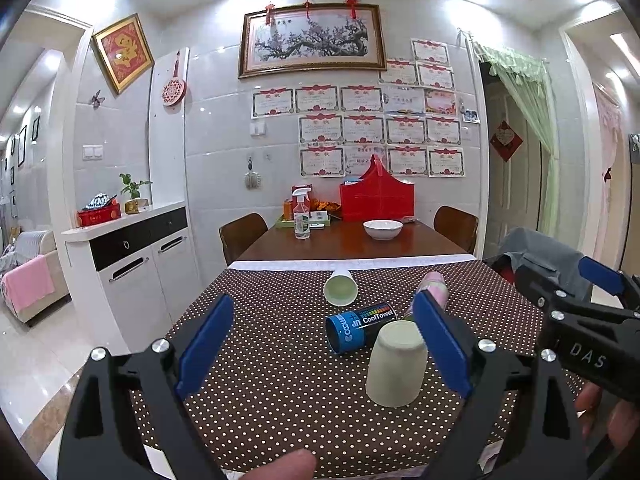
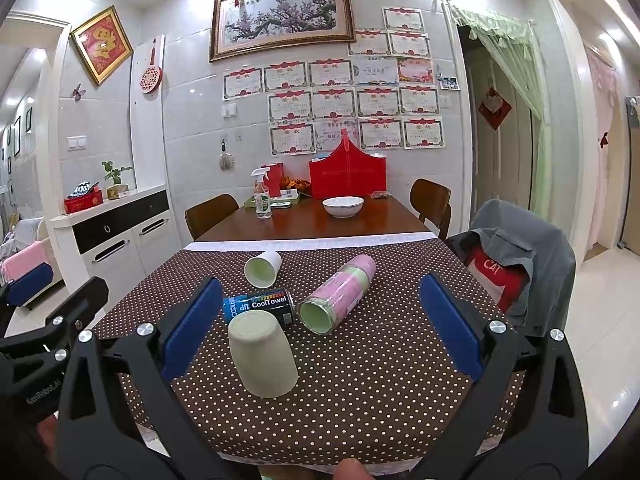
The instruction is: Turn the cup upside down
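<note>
A pale green cup (image 1: 396, 364) stands upside down on the dotted brown tablecloth (image 1: 280, 380), near the front; it also shows in the right wrist view (image 2: 262, 354). My left gripper (image 1: 322, 346) is open and empty, the cup beside the inside of its right finger. My right gripper (image 2: 320, 328) is open and empty, the cup just inside its left finger. A white paper cup (image 1: 340, 288) lies on its side farther back, mouth toward me; it also shows in the right wrist view (image 2: 262, 269).
A blue and black CoolTowel can (image 2: 262, 306) lies behind the upside-down cup. A pink cylinder (image 2: 340, 292) lies on its side to the right. A bowl (image 2: 343, 205), spray bottle (image 2: 262, 196) and red box (image 2: 348, 178) stand at the far end. A chair with a grey jacket (image 2: 516, 252) stands right.
</note>
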Motion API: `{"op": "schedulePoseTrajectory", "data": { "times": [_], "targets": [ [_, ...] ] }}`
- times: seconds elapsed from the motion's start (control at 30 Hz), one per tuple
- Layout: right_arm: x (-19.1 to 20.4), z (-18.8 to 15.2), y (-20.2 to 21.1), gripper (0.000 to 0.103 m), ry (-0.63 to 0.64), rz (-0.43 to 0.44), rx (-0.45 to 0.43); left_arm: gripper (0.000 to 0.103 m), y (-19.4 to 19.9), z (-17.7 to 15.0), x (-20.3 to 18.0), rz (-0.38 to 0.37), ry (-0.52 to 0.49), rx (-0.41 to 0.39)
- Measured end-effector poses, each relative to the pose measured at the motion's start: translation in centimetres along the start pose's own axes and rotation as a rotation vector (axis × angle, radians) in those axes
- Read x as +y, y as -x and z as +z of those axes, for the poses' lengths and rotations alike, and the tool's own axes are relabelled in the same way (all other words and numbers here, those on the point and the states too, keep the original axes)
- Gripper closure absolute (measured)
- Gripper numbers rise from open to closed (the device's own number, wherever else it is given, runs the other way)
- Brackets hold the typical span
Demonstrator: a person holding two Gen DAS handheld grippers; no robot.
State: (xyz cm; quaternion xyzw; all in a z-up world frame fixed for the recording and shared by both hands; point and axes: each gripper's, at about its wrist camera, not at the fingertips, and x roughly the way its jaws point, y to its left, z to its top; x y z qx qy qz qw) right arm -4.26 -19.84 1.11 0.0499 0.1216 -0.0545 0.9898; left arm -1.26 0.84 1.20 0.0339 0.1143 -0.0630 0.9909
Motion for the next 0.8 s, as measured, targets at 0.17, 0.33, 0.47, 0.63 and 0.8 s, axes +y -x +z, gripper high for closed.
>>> {"op": "schedulePoseTrajectory", "data": {
  "times": [0.17,0.33,0.47,0.63,0.8],
  "targets": [
    [-0.19,0.13,-0.20,0.006,-0.002,-0.004,0.004,0.012,-0.13,-0.23,-0.20,-0.004,-0.008,-0.004],
    [-0.21,-0.16,-0.49,0.006,-0.002,-0.002,0.014,0.012,0.12,-0.44,-0.29,-0.008,-0.016,-0.025],
    [-0.17,-0.18,-0.53,0.006,-0.001,-0.002,0.014,0.012,0.17,-0.45,0.03,-0.018,0.006,-0.022],
    [-0.21,-0.22,-0.57,0.006,0.001,-0.008,0.010,0.012,0.21,-0.24,-0.11,0.000,0.002,-0.024],
    [-0.20,-0.21,-0.56,0.006,0.002,-0.010,0.001,0.012,0.60,-0.13,-0.30,0.011,-0.009,-0.039]
  ]
}}
